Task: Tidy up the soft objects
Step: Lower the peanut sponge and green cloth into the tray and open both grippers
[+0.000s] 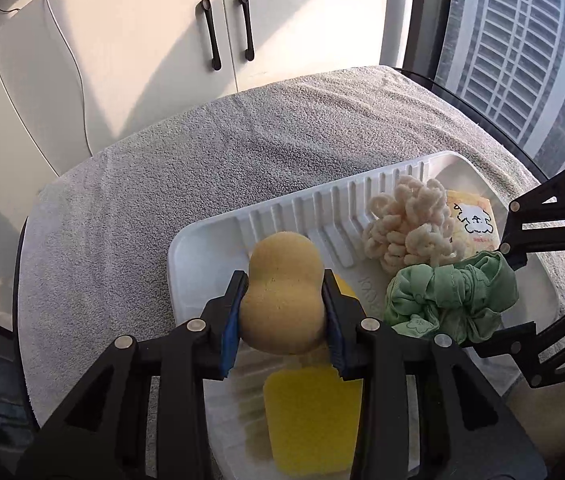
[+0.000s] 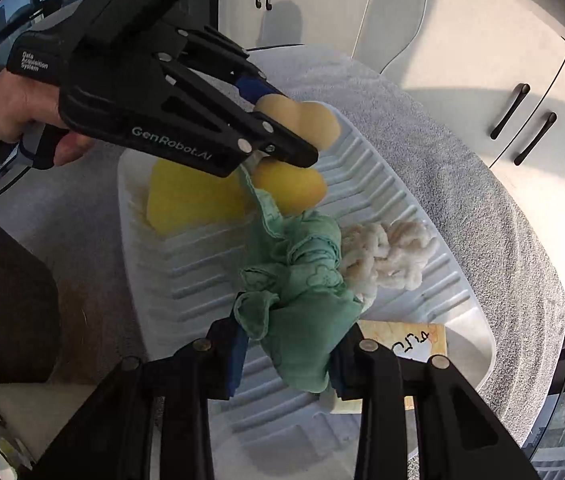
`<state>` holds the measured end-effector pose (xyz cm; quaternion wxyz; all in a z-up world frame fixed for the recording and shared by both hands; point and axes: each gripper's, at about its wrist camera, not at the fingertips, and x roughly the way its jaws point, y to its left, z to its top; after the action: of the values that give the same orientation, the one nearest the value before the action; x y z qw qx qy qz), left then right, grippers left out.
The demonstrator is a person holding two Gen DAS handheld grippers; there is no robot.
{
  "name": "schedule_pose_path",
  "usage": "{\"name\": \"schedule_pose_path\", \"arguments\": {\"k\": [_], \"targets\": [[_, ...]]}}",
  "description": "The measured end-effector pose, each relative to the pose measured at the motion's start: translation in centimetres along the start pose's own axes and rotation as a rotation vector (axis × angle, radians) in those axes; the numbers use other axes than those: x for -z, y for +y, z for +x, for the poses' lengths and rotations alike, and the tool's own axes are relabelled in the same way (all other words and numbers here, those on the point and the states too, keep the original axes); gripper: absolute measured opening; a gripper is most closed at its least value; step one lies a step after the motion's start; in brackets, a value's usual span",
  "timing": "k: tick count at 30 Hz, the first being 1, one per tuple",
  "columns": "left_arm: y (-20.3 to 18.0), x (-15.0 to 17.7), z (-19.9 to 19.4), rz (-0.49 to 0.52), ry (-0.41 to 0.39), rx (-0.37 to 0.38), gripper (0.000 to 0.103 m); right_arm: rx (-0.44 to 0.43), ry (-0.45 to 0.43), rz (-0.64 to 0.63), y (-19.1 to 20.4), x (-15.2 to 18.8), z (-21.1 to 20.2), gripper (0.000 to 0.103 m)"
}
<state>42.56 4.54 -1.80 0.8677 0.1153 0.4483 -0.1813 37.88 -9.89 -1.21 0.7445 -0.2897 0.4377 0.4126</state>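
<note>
My left gripper (image 1: 284, 312) is shut on a tan peanut-shaped sponge (image 1: 282, 292) and holds it above the white ribbed tray (image 1: 202, 248); the gripper (image 2: 278, 120) and the sponge (image 2: 306, 120) also show in the right wrist view. My right gripper (image 2: 286, 356) is shut on a green cloth scrunchie (image 2: 302, 300), also visible in the left wrist view (image 1: 450, 296). In the tray lie a flat yellow sponge (image 1: 314, 420), a cream looped scrunchie (image 1: 410, 224) and a yellow packet with a cartoon drawing (image 1: 474, 220).
The tray sits on a grey towel (image 1: 202, 160) over a round table. White cabinets with black handles (image 1: 226, 32) stand behind. A window (image 1: 522, 40) is to the right. A dark box (image 2: 6, 304) stands at the left of the right wrist view.
</note>
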Motion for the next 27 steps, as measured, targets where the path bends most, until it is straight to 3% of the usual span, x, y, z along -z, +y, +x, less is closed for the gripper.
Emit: {"name": "schedule_pose_path", "arguments": {"k": [8, 17, 21, 24, 27], "targets": [[0.0, -0.3, -0.8, 0.007, -0.046, -0.034, 0.035, -0.017, 0.001, 0.018, -0.4, 0.6, 0.4, 0.036], [1.4, 0.1, 1.5, -0.026, 0.017, -0.088, 0.035, -0.017, 0.005, 0.015, -0.9, 0.3, 0.9, 0.037], [1.9, 0.0, 1.7, -0.045, 0.027, -0.078, 0.035, -0.016, 0.008, 0.011, -0.8, 0.3, 1.0, 0.039], [2.0, 0.0, 1.6, -0.048, 0.028, -0.081, 0.04, -0.013, 0.007, 0.011, -0.8, 0.3, 0.9, 0.04], [2.5, 0.0, 1.4, -0.08, 0.022, -0.053, 0.051, -0.01, 0.004, 0.018, -0.9, 0.3, 0.9, 0.041]]}}
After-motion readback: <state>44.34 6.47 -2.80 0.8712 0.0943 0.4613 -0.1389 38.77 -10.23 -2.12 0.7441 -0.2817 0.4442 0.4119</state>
